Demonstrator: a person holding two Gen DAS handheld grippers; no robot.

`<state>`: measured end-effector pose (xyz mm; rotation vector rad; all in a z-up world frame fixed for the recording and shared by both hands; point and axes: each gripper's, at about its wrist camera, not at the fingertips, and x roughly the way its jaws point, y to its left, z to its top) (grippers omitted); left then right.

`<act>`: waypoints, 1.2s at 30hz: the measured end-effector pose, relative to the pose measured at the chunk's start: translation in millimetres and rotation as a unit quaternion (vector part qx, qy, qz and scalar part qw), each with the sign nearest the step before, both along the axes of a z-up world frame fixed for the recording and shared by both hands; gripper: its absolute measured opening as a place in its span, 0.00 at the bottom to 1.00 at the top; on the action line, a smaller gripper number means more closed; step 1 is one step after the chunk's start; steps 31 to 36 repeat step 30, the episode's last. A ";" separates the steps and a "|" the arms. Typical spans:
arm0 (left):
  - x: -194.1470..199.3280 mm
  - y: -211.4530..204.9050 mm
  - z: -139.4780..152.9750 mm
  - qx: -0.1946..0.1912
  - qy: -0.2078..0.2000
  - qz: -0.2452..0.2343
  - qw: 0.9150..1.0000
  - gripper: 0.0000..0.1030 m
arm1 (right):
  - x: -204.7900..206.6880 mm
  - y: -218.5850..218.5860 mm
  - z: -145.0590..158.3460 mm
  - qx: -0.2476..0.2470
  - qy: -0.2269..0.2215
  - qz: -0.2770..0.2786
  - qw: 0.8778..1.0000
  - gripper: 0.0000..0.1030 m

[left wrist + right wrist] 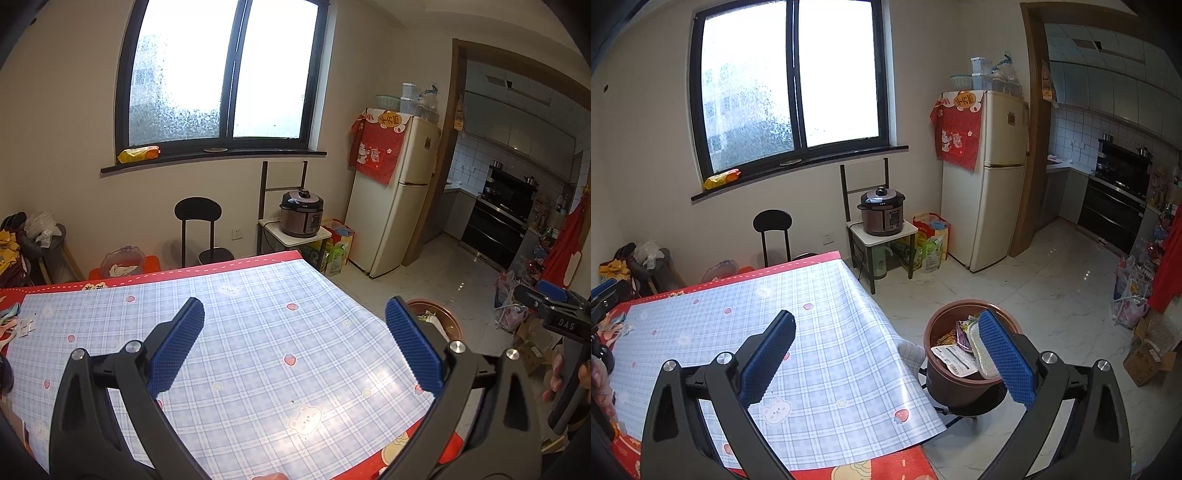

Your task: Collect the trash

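A brown round bin (955, 384) stands on the floor off the table's right edge, holding wrappers and paper trash (955, 360). Its rim shows in the left wrist view (448, 317) behind my right finger. My left gripper (294, 345) is open and empty above the blue plaid tablecloth (258, 332). My right gripper (886, 350) is open and empty, its left finger over the table corner, its right finger over the bin. The right gripper also shows at the right edge of the left wrist view (554, 306).
Small scraps (26, 326) lie at the table's far left edge. Beyond the table stand a black stool (199, 229), a rice cooker (882, 212) on a small stand, bags and a fridge (988, 177). Cardboard boxes (1145, 358) and bags sit on the floor at right.
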<state>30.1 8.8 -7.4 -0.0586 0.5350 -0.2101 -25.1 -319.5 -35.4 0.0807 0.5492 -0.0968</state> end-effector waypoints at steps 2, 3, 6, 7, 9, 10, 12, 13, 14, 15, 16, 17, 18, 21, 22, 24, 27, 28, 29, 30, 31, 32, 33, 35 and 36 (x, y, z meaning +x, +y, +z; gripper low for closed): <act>1.2 -0.2 -0.3 0.002 0.001 0.000 1.000 0.94 | 0.6 -0.4 0.9 -0.002 0.000 -0.001 1.000 0.95; 2.0 -0.5 -0.3 0.003 0.001 0.000 1.000 0.94 | 0.7 -0.6 1.0 -0.002 0.000 -0.001 1.000 0.95; 2.0 -1.4 -0.7 0.003 0.002 0.001 1.000 0.94 | 1.1 -1.0 1.0 -0.002 0.001 -0.001 1.000 0.95; 3.5 -2.5 -0.6 0.004 0.003 0.001 1.000 0.94 | 0.3 -0.9 0.9 -0.002 0.001 -0.001 1.000 0.95; 2.6 -3.7 -1.1 0.004 0.004 0.002 1.000 0.94 | 0.0 -1.2 1.1 -0.003 0.001 -0.002 1.000 0.95; 4.3 -4.7 -1.1 0.005 0.005 0.003 1.000 0.94 | 0.2 -1.2 1.3 -0.003 0.001 -0.001 1.000 0.95; 3.8 -5.3 -2.3 0.005 0.007 0.003 1.000 0.94 | 0.3 -1.3 1.7 -0.005 0.001 -0.001 1.000 0.95; 2.8 -5.7 -2.9 0.004 0.007 0.003 1.000 0.94 | 0.1 -1.9 0.9 -0.005 0.000 -0.001 1.000 0.95; 2.1 -6.4 -2.7 0.004 0.007 0.003 1.000 0.94 | -0.2 -2.2 1.2 -0.006 0.000 -0.002 1.000 0.95; 1.5 -7.0 -2.8 0.004 0.006 0.002 1.000 0.94 | -1.1 -1.5 1.2 -0.005 -0.001 -0.002 1.000 0.95; 1.0 -7.4 -2.7 0.005 0.005 0.001 1.000 0.94 | -1.5 -2.0 1.0 -0.005 -0.001 -0.002 1.000 0.95; 1.1 -7.2 -2.6 0.005 0.004 0.001 1.000 0.94 | -1.4 -1.9 0.9 -0.005 0.000 -0.001 1.000 0.95; 0.9 -7.7 -2.6 0.005 0.004 0.001 1.000 0.94 | -1.9 -2.3 1.0 -0.005 0.000 -0.001 1.000 0.95; 1.8 -7.2 -2.5 0.004 0.005 0.002 1.000 0.94 | -2.0 -2.4 1.1 -0.006 -0.001 -0.001 1.000 0.95; 1.6 -7.3 -2.7 0.004 0.005 0.003 1.000 0.94 | -1.8 -2.0 0.9 -0.006 -0.001 -0.001 1.000 0.95; 1.6 -7.4 -2.7 0.005 0.005 0.005 1.000 0.94 | -1.8 -2.2 0.7 -0.006 -0.001 -0.001 1.000 0.95; 2.1 -8.5 -1.8 0.006 0.005 0.010 1.000 0.94 | -2.6 -3.1 0.7 -0.005 0.000 -0.002 1.000 0.95; 2.3 -8.0 -1.7 0.004 0.005 0.011 1.000 0.94 | -2.9 -3.7 0.9 -0.005 0.000 -0.002 1.000 0.95; 2.0 -7.4 -1.7 0.003 0.005 0.012 1.000 0.94 | -2.8 -3.6 0.9 -0.006 0.001 -0.002 1.000 0.95; 2.0 -6.3 -1.9 0.002 0.005 0.014 1.000 0.94 | -3.1 -3.9 0.9 -0.006 0.001 -0.002 1.000 0.95; 2.0 -6.3 -1.9 0.002 0.005 0.014 1.000 0.94 | -3.1 -3.9 0.9 -0.006 0.001 -0.002 1.000 0.95; 2.0 -6.3 -1.9 0.002 0.005 0.014 1.000 0.94 | -3.1 -3.9 0.9 -0.006 0.001 -0.002 1.000 0.95; 2.0 -6.3 -1.9 0.002 0.005 0.014 1.000 0.94 | -3.1 -3.9 0.9 -0.006 0.001 -0.002 1.000 0.95; 2.0 -6.3 -1.9 0.002 0.005 0.014 1.000 0.94 | -3.1 -3.9 0.9 -0.006 0.001 -0.002 1.000 0.95; 2.0 -6.3 -1.9 0.002 0.005 0.014 1.000 0.94 | -3.1 -3.9 0.9 -0.006 0.001 -0.002 1.000 0.95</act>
